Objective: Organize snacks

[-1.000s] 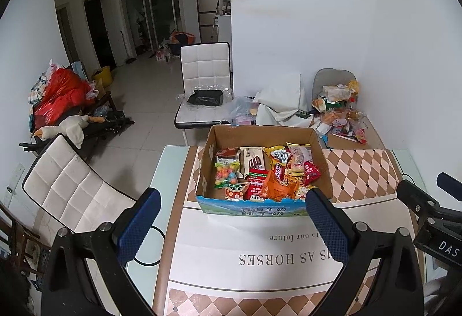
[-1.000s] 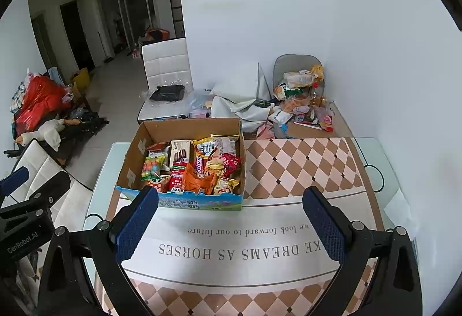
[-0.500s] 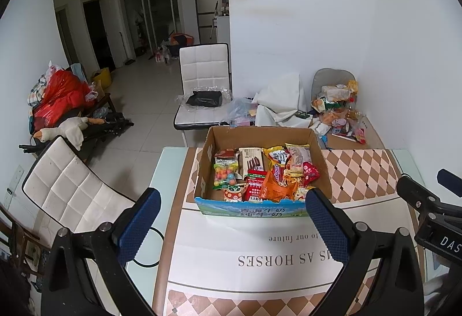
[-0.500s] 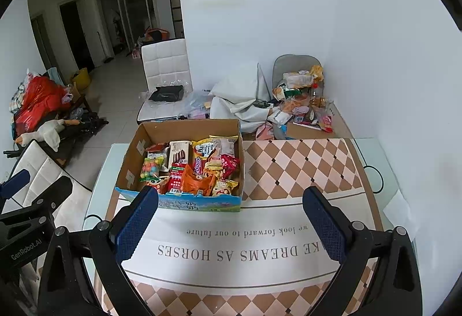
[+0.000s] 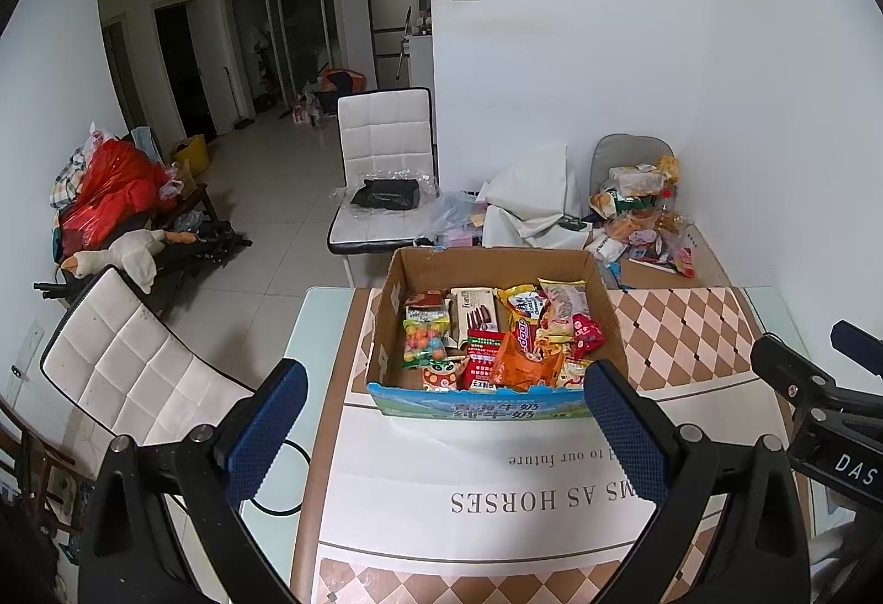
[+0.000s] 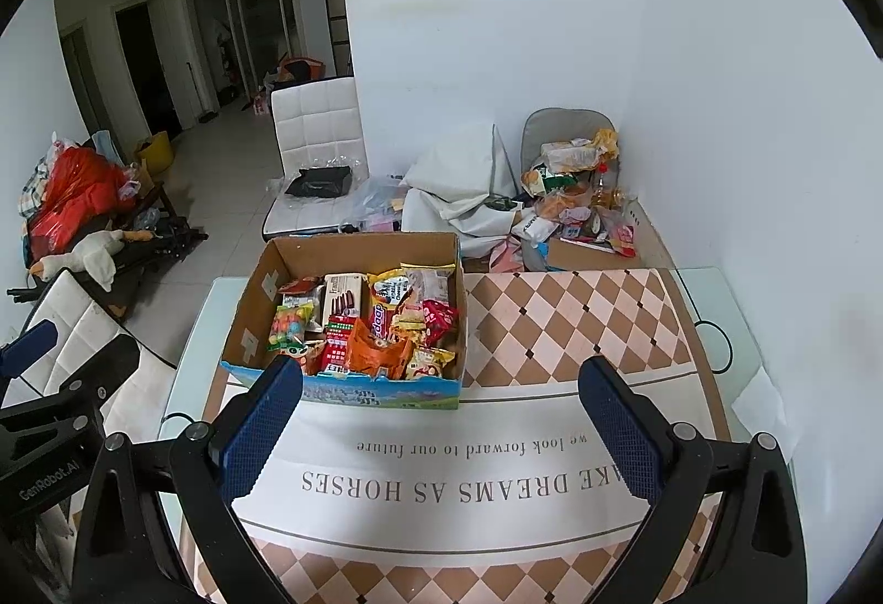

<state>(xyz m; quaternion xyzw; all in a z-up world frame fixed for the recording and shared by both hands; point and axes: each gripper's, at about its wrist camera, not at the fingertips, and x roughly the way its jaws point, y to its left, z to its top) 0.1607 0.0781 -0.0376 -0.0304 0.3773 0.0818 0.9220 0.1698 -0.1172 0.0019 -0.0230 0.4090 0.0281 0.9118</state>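
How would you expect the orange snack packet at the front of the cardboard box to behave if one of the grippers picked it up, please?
The orange snack packet looks like crinkled film, so it would probably flex and feel light. Its glossy surface may slip between the pads. It lies wedged among other packets in the cardboard box, so neighbours might shift.

An open cardboard box (image 5: 496, 267) with a blue printed front panel stands upright on the surface (image 5: 684, 328), near its far left part, flaps cut away. It is packed with snacks (image 5: 496, 339): an orange bag (image 5: 521, 366) at the front, a red packet (image 5: 586, 332) to the right, a bag of coloured balls (image 5: 425, 340) on the left, and a biscuit pack (image 5: 475, 314) standing behind it.
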